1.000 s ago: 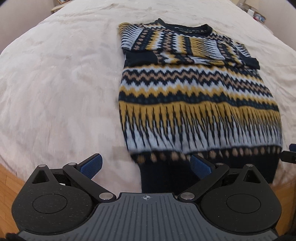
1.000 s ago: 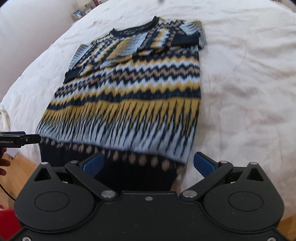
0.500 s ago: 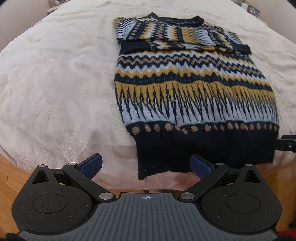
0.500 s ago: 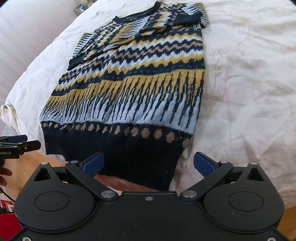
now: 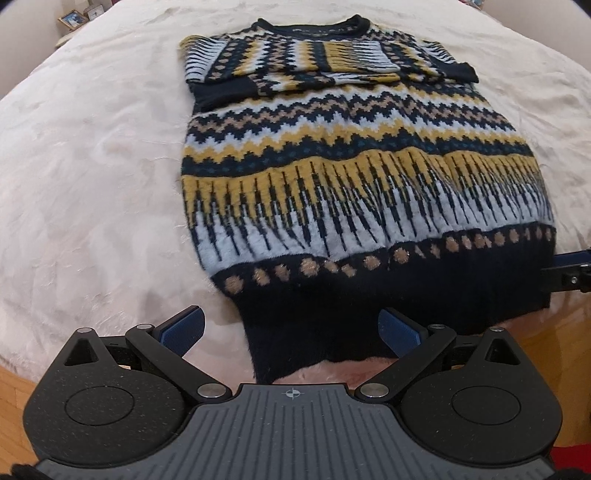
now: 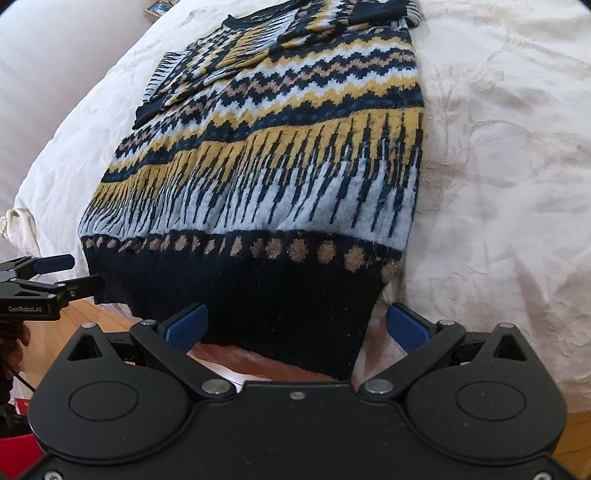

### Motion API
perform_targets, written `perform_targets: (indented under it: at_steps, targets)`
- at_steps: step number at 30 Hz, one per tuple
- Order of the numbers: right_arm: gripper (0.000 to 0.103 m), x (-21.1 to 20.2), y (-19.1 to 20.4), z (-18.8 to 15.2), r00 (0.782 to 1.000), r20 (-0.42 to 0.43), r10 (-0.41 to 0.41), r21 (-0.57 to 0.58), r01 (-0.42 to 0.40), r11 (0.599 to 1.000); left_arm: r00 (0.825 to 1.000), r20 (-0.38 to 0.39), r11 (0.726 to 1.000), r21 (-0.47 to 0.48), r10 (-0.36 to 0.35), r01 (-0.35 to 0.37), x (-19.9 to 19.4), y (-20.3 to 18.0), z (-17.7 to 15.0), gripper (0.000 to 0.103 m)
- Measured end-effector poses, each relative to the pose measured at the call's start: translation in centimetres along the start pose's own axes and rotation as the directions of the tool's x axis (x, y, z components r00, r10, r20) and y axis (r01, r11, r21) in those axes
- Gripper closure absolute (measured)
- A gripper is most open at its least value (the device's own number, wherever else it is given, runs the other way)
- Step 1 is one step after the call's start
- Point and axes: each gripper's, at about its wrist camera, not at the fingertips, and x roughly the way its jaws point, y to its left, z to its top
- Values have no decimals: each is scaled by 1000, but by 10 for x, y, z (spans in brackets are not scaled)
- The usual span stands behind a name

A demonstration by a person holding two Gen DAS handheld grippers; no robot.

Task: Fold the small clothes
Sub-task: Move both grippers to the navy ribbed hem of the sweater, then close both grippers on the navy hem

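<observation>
A patterned sweater (image 5: 354, 173) in navy, yellow, white and tan lies flat on a cream bedspread (image 5: 92, 177), sleeves folded across the chest, dark hem hanging over the near bed edge. My left gripper (image 5: 291, 328) is open, its jaws straddling the hem's left corner. My right gripper (image 6: 297, 325) is open, its jaws straddling the hem's right corner of the sweater (image 6: 280, 177). Each gripper shows at the edge of the other's view: the right one in the left wrist view (image 5: 569, 269), the left one in the right wrist view (image 6: 55, 277).
The bedspread (image 6: 509, 155) extends wide on both sides of the sweater. Wooden floor (image 5: 569, 350) shows below the bed edge. Picture frames (image 5: 74, 18) stand on a surface at the far left. A red object (image 6: 18, 454) lies on the floor at bottom left.
Both grippers have pulled back and then moved in again toward the hem at the bed edge. The sweater's hem now hangs over the edge. Both stay open.
</observation>
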Motion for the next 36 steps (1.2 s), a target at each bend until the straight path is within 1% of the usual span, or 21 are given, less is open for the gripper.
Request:
perform_targets:
  at_steps: [3,5,9,10,12,13,14,15,17,18,19,20,21,22,23,24,25,28,33,36]
  targets:
    - [0,2,-2,1,1000,-4,17,4,-17,1000,1000,-7,1000,-5,-19,19,8,0,4,3]
    - [0,4,-3,2,1000,-5,28,9,-28,1000,1000,-15,1000,-3,-27,27,12,0,6,6]
    - [0,5,-5,3,999,-4,43,16,-43,999,998,-37,999,-3,-48,48,18,0,9,9]
    - [0,5,-5,3,999,-4,48,19,-48,999,998,-38,999,-7,-52,52,19,1,8,15]
    - [0,5,-6,4,998,-8,56,28,-55,998,997,-56,998,-16,-57,56,21,2,7,17]
    - [0,5,-7,5,998,-13,66,40,-65,997,996,-65,998,-20,-64,63,22,3,7,20]
    - [2,6,-8,5,997,-16,76,52,-75,996,995,-72,997,-21,-75,73,22,3,6,25]
    - [4,6,-8,6,996,-18,83,65,-82,995,994,-77,996,-22,-83,82,23,4,5,28]
    - [15,7,-9,6,996,-26,81,84,-79,993,993,-80,996,-28,-91,89,22,5,3,41]
    - [18,7,-9,7,997,-30,74,89,-71,993,992,-80,995,-33,-92,90,21,6,2,44]
    - [26,8,-10,7,997,-36,72,94,-68,993,992,-79,995,-39,-96,93,20,7,1,49]
    - [39,9,-10,8,996,-42,79,102,-75,992,992,-77,994,-46,-99,96,19,9,0,56]
    - [46,9,-11,8,995,-54,81,112,-75,991,992,-77,994,-52,-101,97,18,10,-1,59]
    - [59,11,-12,9,995,-65,70,113,-62,992,992,-76,994,-56,-101,97,17,11,-1,65]
    - [74,11,-11,9,996,-75,51,110,-43,993,993,-72,994,-59,-99,95,16,12,-2,74]
    - [82,11,-10,9,996,-78,43,104,-35,994,993,-67,994,-63,-96,92,14,12,-2,80]
    - [88,10,-10,10,996,-75,45,102,-37,994,993,-62,993,-70,-99,95,12,13,-2,87]
    - [89,4,-10,13,994,-59,88,112,-81,990,993,-37,989,-100,-114,109,3,17,0,92]
    - [89,-18,-7,24,987,-5,162,113,-160,981,989,43,979,-141,-145,150,-21,25,10,93]
    - [89,-33,-4,33,978,42,202,120,-206,971,985,84,972,-170,-150,162,-33,29,22,93]
